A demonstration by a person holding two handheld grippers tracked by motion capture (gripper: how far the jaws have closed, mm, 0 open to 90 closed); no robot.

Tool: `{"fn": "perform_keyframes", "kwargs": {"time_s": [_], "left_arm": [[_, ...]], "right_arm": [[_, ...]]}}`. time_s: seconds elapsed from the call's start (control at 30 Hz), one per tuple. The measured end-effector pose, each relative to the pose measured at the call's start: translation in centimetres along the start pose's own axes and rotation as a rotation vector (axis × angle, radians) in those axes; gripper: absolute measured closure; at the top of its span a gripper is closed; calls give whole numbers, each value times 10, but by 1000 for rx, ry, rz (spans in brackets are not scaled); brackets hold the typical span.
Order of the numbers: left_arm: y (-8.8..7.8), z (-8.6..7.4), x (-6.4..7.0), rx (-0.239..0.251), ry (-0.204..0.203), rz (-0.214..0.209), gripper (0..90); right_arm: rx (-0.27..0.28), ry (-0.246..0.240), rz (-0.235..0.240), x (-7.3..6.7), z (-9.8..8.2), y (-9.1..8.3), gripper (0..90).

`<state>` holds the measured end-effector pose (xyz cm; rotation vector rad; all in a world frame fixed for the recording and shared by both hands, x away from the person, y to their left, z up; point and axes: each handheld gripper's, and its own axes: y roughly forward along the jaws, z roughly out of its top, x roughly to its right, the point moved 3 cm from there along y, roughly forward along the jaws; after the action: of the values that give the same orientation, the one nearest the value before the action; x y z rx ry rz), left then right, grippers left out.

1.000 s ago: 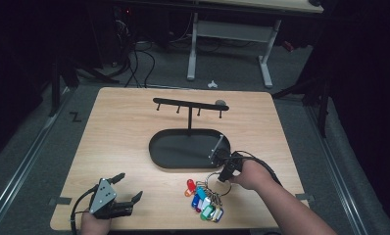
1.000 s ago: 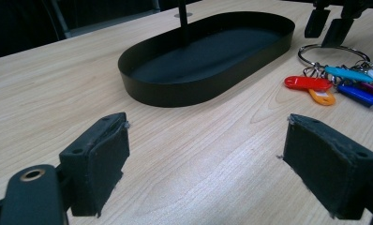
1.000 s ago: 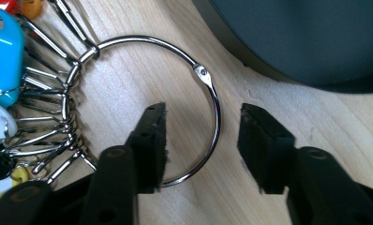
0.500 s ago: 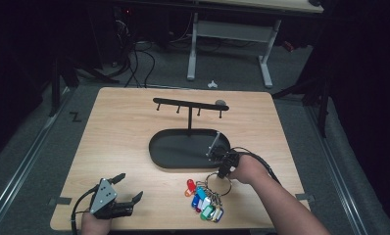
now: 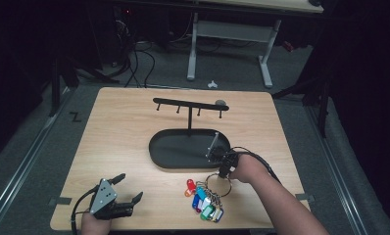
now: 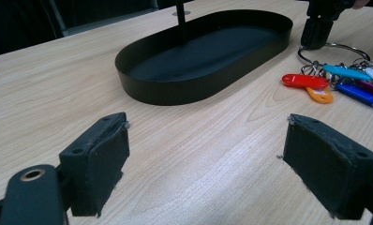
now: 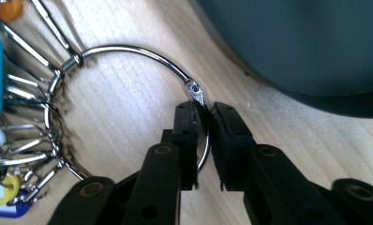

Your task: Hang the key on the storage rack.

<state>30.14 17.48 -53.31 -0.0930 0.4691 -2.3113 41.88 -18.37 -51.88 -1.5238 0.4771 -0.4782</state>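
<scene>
- Since the earlier frames, the right hand-held gripper (image 5: 226, 165) has been shifted slightly towards the near edge of the black oval tray (image 5: 171, 155), down to the metal key ring (image 5: 218, 184); the left hand-held gripper (image 5: 124, 192) has stayed at the near left corner of the desk (image 5: 119, 127).
- In the right gripper view, the right hand-held gripper (image 7: 203, 123) is seen closed on the wire of the key ring (image 7: 128, 51), just beside the ring's clasp; the ring is lying flat on the wood.
- The ring is found near the desk's near edge, right of centre, just off the tray's near right rim.
- Coloured key tags (image 5: 205, 203) are fanned out from the ring on its near left side; red, orange, blue and green ones can be made out.
- The left hand-held gripper (image 6: 208, 173) is held wide open over bare wood, with nothing between its jaws.
- A thin post with a pegged crossbar (image 5: 188, 104) is stood in the tray.
</scene>
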Motion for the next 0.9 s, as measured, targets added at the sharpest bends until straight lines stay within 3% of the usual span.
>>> {"fn": "perform_keyframes", "kwargs": {"time_s": [0.13, 0.3, 0.43, 0.6, 0.77, 0.9], "left_arm": [[0, 0, 0, -2, -2, -4, 150], [2, 0, 1, -12, 3, -16, 150], [1, 0, 1, -5, 0, -14, 150], [1, -1, -1, -1, -11, -11, 150], [2, 1, -2, 1, -13, -16, 150], [7, 3, -3, 11, -22, -11, 150]], "right_arm": [[-13, -23, 0, -3, 0, 0, 858], [-18, -68, -73, -12, 1, 0, 865], [-18, -61, -83, -13, 0, 0, 866], [-9, -44, -64, -11, -1, 0, 866], [23, -6, -15, -6, -6, -1, 869], [43, -9, 14, -8, -6, -6, 870]]}}
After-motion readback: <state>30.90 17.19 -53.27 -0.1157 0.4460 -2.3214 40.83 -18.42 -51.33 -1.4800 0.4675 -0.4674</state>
